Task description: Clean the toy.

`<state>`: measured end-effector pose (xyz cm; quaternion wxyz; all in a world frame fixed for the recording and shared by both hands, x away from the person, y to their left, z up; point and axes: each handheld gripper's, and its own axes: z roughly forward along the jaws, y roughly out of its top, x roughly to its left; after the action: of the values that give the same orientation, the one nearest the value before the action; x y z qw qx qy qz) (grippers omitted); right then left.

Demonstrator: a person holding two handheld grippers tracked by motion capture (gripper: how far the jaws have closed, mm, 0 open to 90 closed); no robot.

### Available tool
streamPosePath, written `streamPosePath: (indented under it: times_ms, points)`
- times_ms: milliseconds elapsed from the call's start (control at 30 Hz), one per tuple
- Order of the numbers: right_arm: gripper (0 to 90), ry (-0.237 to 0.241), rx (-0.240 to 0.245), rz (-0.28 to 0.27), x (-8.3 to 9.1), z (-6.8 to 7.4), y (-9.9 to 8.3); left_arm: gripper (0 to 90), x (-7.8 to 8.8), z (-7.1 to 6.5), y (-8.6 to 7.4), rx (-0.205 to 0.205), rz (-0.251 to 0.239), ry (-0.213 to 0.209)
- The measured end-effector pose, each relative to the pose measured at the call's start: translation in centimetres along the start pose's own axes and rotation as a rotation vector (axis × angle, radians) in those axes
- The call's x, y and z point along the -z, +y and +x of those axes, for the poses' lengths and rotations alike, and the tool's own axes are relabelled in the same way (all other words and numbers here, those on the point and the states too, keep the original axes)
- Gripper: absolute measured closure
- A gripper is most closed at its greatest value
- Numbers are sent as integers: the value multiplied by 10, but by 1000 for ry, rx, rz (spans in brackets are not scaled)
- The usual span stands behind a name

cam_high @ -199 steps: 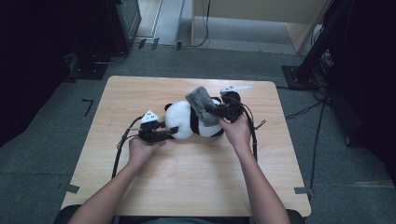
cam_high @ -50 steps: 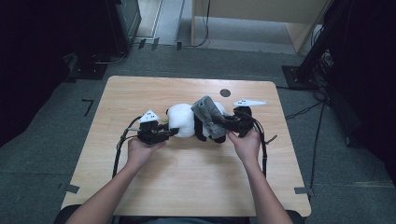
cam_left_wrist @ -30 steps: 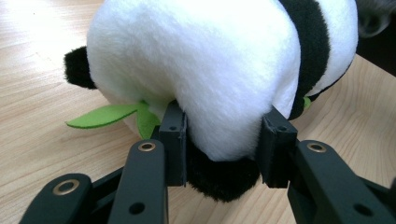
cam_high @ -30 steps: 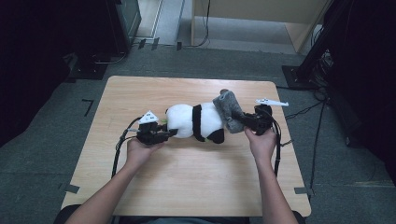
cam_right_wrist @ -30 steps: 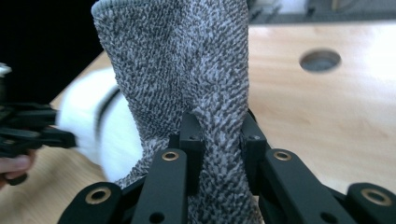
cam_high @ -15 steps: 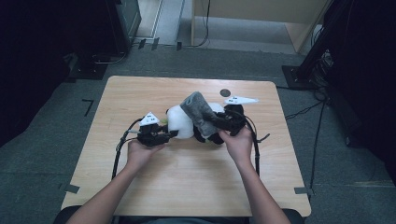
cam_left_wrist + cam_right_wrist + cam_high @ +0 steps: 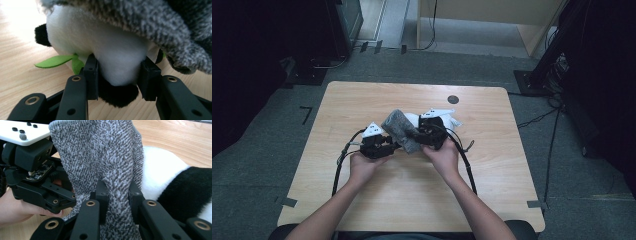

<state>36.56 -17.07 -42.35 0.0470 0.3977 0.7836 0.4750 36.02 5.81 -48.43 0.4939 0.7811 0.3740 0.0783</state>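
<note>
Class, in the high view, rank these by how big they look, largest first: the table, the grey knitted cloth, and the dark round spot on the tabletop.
1. Table
2. Grey knitted cloth
3. Dark round spot

Each differs clearly in size, so none tie.

Two hand-held tools, each carried on a bare forearm with no sleeve in view. Left tool (image 7: 393, 144): black moulded body topped by a light three-cornered plate; a black cable loops from its rear. Right tool (image 7: 412, 135): the same black build, with its own pale plate and a black cable that trails back beside the forearm. Left tool view (image 7: 117, 77): two matt black jaw arms, each with a brass-coloured rivet and a small round hole, ending in blocky black pads. Right tool view (image 7: 116, 195): identical black arms with brass rivets; the other tool's plate bears small dark round markers above an exposed circuit board.
</note>
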Motion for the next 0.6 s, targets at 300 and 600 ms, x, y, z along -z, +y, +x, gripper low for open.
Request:
streamPosePath:
  times_ms: [300, 600]
  points:
    - [768, -23, -40, 9, 11, -25, -13, 589, -2, 2, -1, -26, 28, -7]
    - [779, -32, -64, 7, 29, -39, -17, 594, -2, 3, 1, -45, 39, -17]
